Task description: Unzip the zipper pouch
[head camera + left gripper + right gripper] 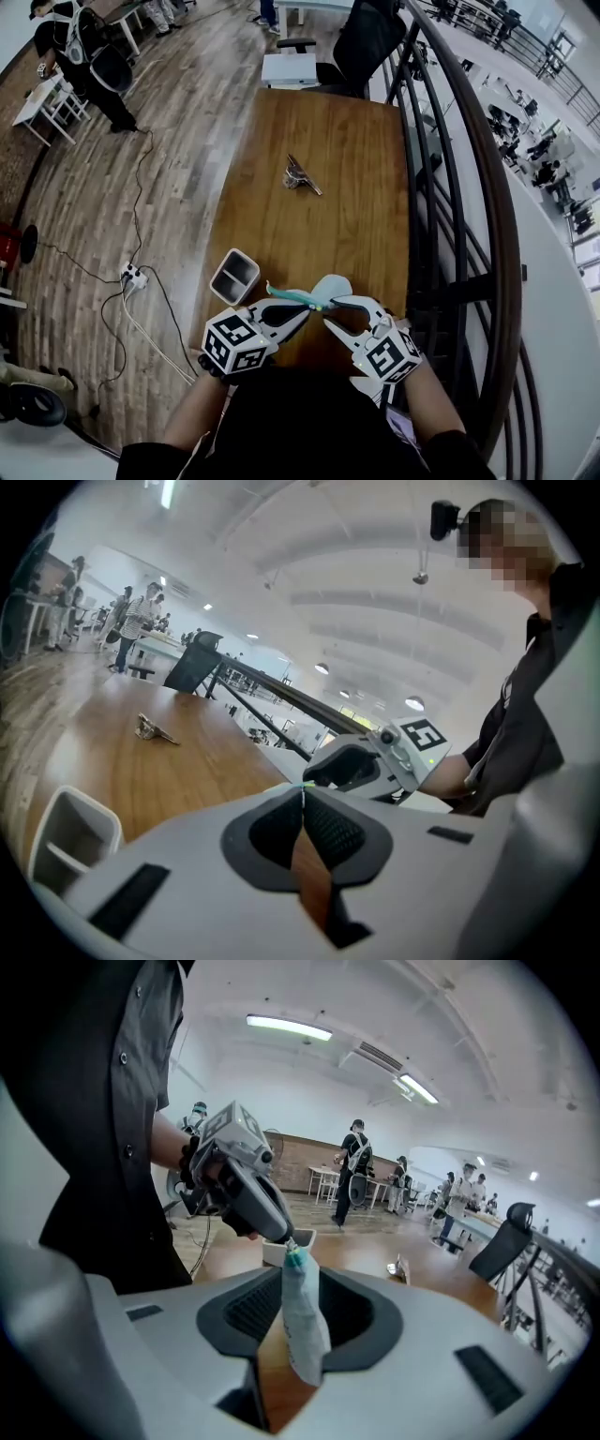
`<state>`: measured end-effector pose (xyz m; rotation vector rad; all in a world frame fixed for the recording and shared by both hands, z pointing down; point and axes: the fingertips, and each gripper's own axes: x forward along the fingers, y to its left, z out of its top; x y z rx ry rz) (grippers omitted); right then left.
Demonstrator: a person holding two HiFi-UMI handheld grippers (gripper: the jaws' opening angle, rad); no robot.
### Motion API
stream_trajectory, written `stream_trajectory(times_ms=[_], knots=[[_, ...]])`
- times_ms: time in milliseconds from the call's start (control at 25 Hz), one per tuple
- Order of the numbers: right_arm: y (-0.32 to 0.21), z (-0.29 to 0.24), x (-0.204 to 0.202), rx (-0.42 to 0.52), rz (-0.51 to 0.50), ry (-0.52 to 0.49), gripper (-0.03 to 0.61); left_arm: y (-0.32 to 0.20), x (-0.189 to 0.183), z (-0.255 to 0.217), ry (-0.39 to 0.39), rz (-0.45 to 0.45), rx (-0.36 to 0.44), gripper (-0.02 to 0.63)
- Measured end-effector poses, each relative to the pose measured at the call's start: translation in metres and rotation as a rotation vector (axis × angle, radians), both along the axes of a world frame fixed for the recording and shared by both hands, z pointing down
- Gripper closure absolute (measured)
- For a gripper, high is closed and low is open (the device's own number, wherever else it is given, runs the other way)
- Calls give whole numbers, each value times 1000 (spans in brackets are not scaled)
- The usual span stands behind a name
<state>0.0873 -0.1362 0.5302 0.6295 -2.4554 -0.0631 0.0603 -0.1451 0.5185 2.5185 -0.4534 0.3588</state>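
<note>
Head view and 2 gripper views, 1 moment. A wooden table [309, 131] is shown beside a black railing [457, 187], with a black office chair [361, 42] at its far end. The zipper pouch [330, 284], pale blue with a teal end, is held above the near edge of the table, between the 2 grippers. The left gripper [307, 307] is seen with its jaws pressed together on the teal end of the pouch; only a thin greenish sliver is visible at its tips in the left gripper view. The right gripper [330, 302] is seen with its jaws apart: in the right gripper view the pouch stands edge-on between the 2 pads, and a gap is visible on each side of it. A white rectangular bin [223, 294] is placed on the table just beside the left gripper. A small metallic object [300, 175], whose kind cannot be told, lies near the table's middle, well apart from the pouch.
</note>
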Motion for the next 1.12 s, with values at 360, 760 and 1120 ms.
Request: stream_trajectory(times_ms=[360,760,1120], knots=[[-3,-18,4,56,-14,68,506,-3,19,-22,-11,26,-31,598],[-3,-31,15,50,49,-17,552,-14,27,-27,0,-9,-48,598],[2,-33,16,70,54,-28,558,-13,29,-20,17,-47,-106,597]])
